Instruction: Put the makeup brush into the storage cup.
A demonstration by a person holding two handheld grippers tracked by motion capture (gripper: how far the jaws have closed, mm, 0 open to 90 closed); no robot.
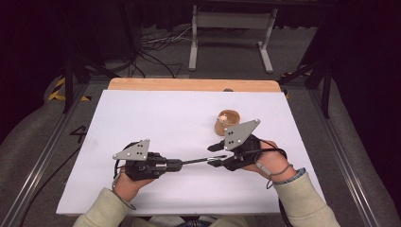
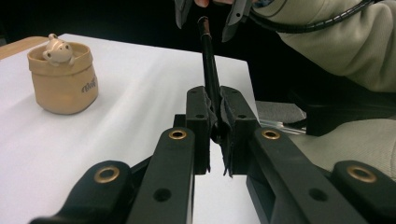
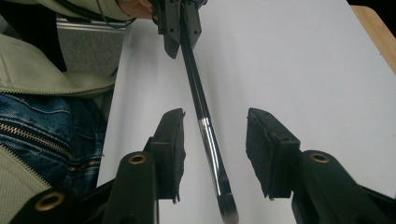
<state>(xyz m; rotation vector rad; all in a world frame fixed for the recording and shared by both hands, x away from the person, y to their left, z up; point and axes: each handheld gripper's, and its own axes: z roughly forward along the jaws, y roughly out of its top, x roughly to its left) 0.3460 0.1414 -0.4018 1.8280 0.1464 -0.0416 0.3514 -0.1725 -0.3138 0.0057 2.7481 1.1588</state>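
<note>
high view: we held the makeup brush (image 1: 194, 161) level above the white table (image 1: 142, 118), between both hands. left gripper (image 1: 176, 164) was clamped tight on the handle end. right gripper (image 1: 213, 154) stood open around the ferrule, pads (image 3: 170, 140) clear of it. the handover looked about half done; the right grip and left release remained. the small pot (image 1: 226, 122) with its figurine sat behind, untouched.

Brush (image 3: 205, 126) bristle tip cut off
</note>
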